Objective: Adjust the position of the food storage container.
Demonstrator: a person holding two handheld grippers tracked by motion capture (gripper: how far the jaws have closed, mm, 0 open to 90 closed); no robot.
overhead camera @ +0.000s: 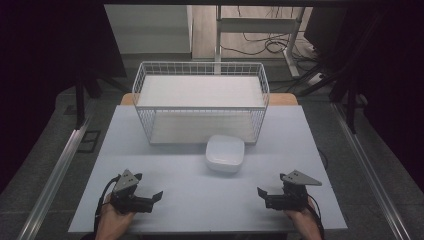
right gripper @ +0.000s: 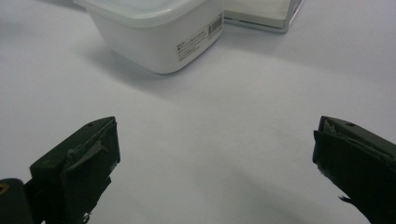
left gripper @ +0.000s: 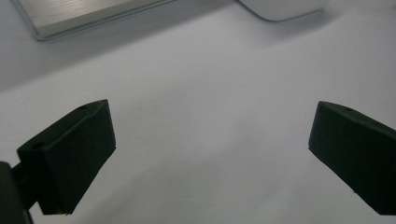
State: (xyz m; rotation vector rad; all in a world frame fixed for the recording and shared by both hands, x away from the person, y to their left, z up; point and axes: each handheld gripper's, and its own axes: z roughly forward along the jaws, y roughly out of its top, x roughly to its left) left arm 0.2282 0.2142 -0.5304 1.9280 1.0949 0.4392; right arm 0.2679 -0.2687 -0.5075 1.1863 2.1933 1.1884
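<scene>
A white lidded plastic container (overhead camera: 225,153) sits on the pale table (overhead camera: 200,190) just in front of a white wire basket (overhead camera: 200,100). The container (right gripper: 159,32) carries a barcode label on its side. My left gripper (overhead camera: 150,197) rests near the table's front left, held by a hand, jaws wide apart with nothing between them. My right gripper (overhead camera: 267,196) rests near the front right, also open and empty. In the left gripper view the left gripper (left gripper: 210,140) points over bare table toward the container's edge (left gripper: 280,9). The right gripper (right gripper: 215,154) faces the container.
The wire basket has a white shelf on top and a white board inside at its base (left gripper: 88,16). Metal rails (overhead camera: 55,170) run along both sides of the table. Behind the basket stands a desk frame with cables (overhead camera: 270,45) on the floor.
</scene>
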